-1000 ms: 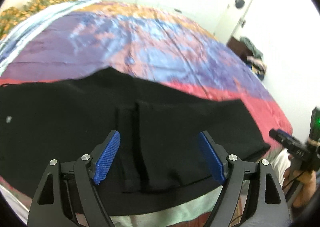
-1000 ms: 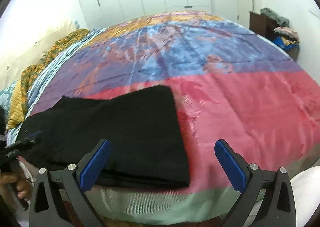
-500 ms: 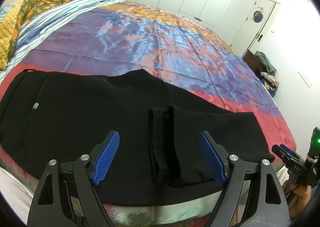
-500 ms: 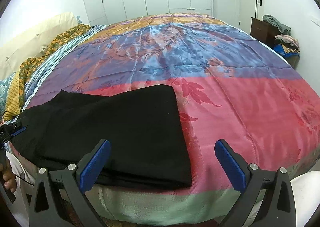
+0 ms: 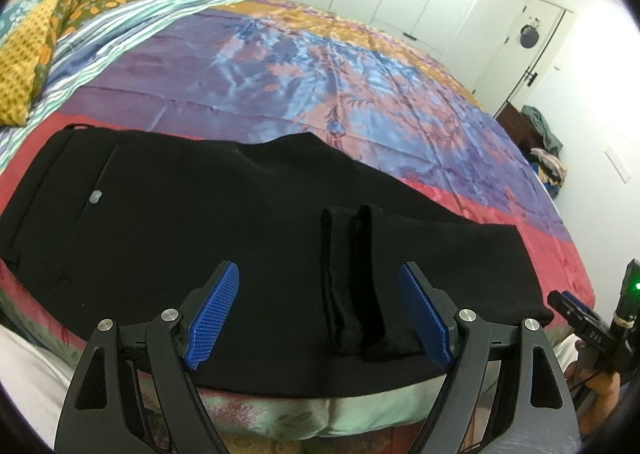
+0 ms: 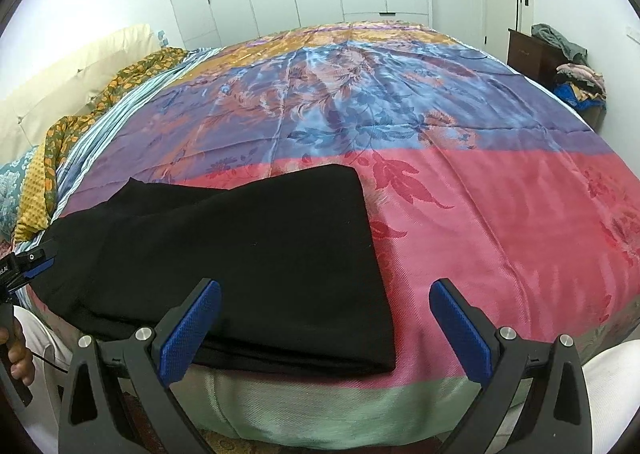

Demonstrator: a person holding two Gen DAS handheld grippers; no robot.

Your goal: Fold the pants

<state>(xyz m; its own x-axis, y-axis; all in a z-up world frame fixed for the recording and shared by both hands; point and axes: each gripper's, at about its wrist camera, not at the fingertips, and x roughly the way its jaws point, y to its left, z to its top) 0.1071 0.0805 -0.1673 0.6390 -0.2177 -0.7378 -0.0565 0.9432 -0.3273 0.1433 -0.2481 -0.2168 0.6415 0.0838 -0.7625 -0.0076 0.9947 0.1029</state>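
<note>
Left wrist view: the left gripper (image 5: 318, 312) is wide open. Nothing is between its blue pads (image 5: 214, 312), and they touch nothing. It hangs over the near edge of the bed cover (image 5: 360, 102). The black pants (image 5: 192, 246) lie flat along that near edge of the bed cover. They stretch from the far left side almost to the right corner. A small grey button (image 5: 95, 197) shows on the left part. On the right part sits a folded layer with two raised creases. At the right rim the other tool peeks in, held by a hand (image 5: 596, 386).

Right wrist view: the right gripper (image 6: 326, 330) is wide open too, and holds nothing. Its left pad (image 6: 192, 330) is over the pants (image 6: 248, 266), and its right pad is over the pink part of the bed cover (image 6: 500, 214). The pants lie on the near left part of the bed cover, and their right edge is straight and neat. Layers are stacked at the near edge. The left gripper (image 6: 24, 270) peeks in at the left rim.
</note>
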